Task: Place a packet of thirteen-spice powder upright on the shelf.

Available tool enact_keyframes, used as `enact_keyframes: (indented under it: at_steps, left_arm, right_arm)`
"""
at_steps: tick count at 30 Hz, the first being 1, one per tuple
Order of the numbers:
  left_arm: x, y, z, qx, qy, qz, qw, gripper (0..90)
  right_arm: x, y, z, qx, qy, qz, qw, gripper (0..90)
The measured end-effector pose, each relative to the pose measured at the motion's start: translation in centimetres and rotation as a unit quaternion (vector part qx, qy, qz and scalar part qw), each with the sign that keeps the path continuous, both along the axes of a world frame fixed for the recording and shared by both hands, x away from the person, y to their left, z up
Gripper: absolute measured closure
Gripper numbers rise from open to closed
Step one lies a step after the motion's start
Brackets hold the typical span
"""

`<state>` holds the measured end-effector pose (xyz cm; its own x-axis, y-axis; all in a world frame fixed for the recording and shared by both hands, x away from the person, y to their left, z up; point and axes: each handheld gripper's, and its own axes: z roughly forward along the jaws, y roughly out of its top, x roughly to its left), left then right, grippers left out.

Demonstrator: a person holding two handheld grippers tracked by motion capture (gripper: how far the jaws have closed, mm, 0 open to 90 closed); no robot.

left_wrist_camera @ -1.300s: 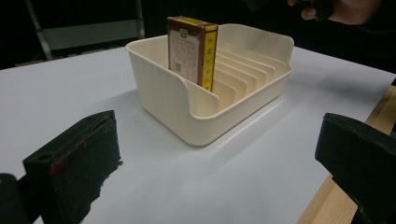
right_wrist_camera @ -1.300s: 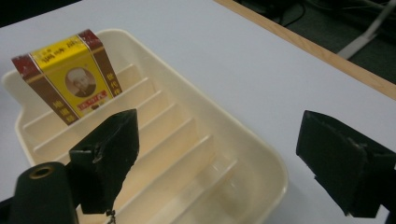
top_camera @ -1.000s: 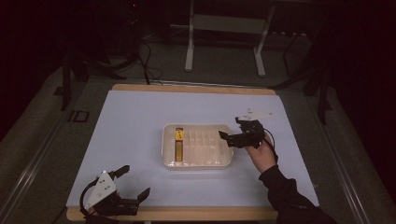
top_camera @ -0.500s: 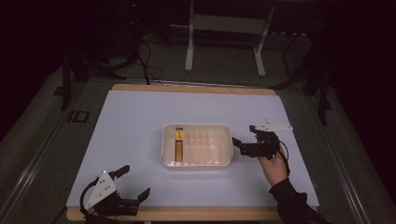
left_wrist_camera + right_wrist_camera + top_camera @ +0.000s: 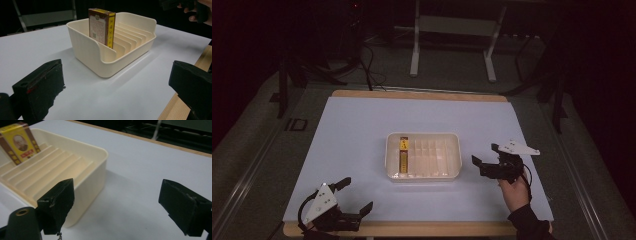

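Note:
A cream slotted tray (image 5: 458, 156) sits mid-table. A yellow and brown box (image 5: 403, 152) stands upright in its leftmost slot. My left gripper (image 5: 357, 194) rests open at the table's front left corner, well apart from the tray, nothing between its jaws. In the left gripper view the tray (image 5: 87, 52) and the box (image 5: 101, 25) lie ahead of the open left gripper (image 5: 117, 85). A hand holds my right gripper (image 5: 485, 154) open just right of the tray, jaws pointing left. The right gripper view has the tray's corner (image 5: 92, 180) beside the open right gripper (image 5: 117, 202) and the box (image 5: 18, 142) far off.
The white table top (image 5: 362, 130) has a wooden edge (image 5: 412, 229) along the front. Dark floor, cables and a metal stand (image 5: 452, 45) lie beyond the far edge. The person's hand (image 5: 197, 10) appears at the top right of the left gripper view.
The right gripper has drawn back from the tray's right end, moving right and toward the front. The left gripper, tray and box have stayed put.

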<state>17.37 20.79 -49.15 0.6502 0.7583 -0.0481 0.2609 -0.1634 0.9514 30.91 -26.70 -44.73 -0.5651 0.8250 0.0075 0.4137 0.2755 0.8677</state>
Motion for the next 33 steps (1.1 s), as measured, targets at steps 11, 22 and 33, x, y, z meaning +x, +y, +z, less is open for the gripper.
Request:
enact_keyframes:
  at_steps: [11,22,33]
  left_arm:
    - [-0.1,0.0,0.0,0.001,0.000,0.000,1.0000,0.1]
    - [-0.1,0.0,0.0,0.001,0.000,-0.001,1.0000,0.1]
    - [0.0,-0.1,0.1,0.001,-0.001,-0.003,1.0000,0.1]
  right_arm:
    - [-1.5,-1.8,-0.6,-0.009,-0.015,-0.027,0.9995,13.3]
    - [-2.8,-3.3,-1.6,-0.009,-0.005,-0.032,0.9994,13.3]
    - [-3.3,-4.6,-1.8,0.012,-0.017,-0.049,0.9986,13.2]
